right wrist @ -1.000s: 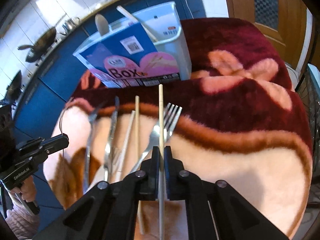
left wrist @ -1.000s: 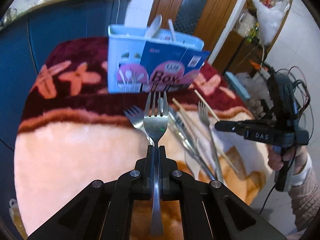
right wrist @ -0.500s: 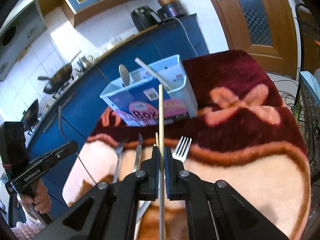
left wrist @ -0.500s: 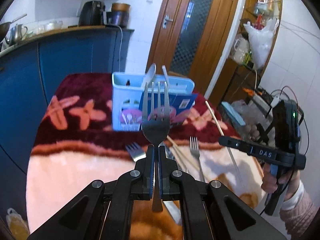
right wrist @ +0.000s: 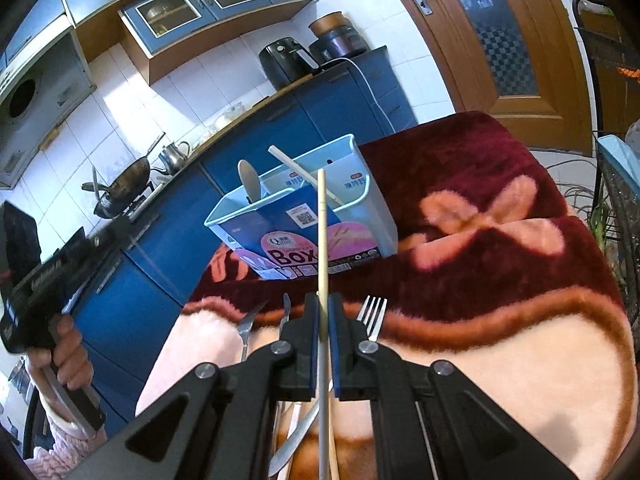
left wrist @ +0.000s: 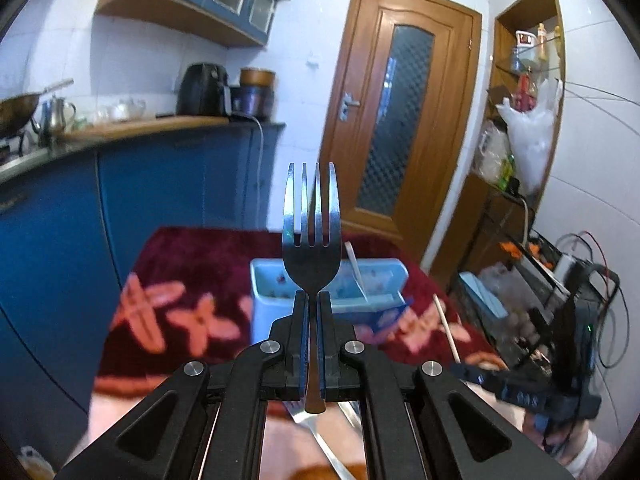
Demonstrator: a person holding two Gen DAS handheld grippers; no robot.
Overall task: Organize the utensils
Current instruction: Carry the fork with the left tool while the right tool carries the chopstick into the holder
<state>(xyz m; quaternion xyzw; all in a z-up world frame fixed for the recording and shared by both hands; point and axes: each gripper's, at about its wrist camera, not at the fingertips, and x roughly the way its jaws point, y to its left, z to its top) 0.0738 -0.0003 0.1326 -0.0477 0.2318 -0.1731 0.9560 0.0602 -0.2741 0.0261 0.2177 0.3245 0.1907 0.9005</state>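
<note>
My left gripper (left wrist: 313, 300) is shut on a steel fork (left wrist: 311, 240), tines up, held high above the table in front of the light blue utensil box (left wrist: 276, 300). My right gripper (right wrist: 323, 304) is shut on a wooden chopstick (right wrist: 322, 232) that points up toward the same box (right wrist: 372, 208). The box holds a spoon (right wrist: 250, 182) and a chopstick (right wrist: 296, 170). On the blanket below lie a fork (right wrist: 372, 316), another fork (right wrist: 246, 332) and more metal utensils. The right gripper and its chopstick (left wrist: 446, 326) show at the right of the left wrist view.
The table is covered by a red and peach fleece blanket (right wrist: 500, 280). Blue kitchen cabinets (left wrist: 160, 184) stand behind it, a wooden door (left wrist: 396, 120) at the back right. A wire rack (right wrist: 616, 208) stands to the right of the table.
Both grippers have risen from near the blanket with their utensils. The left one tilted up, so the fork now stands above the box. The chopstick rose toward the box.
</note>
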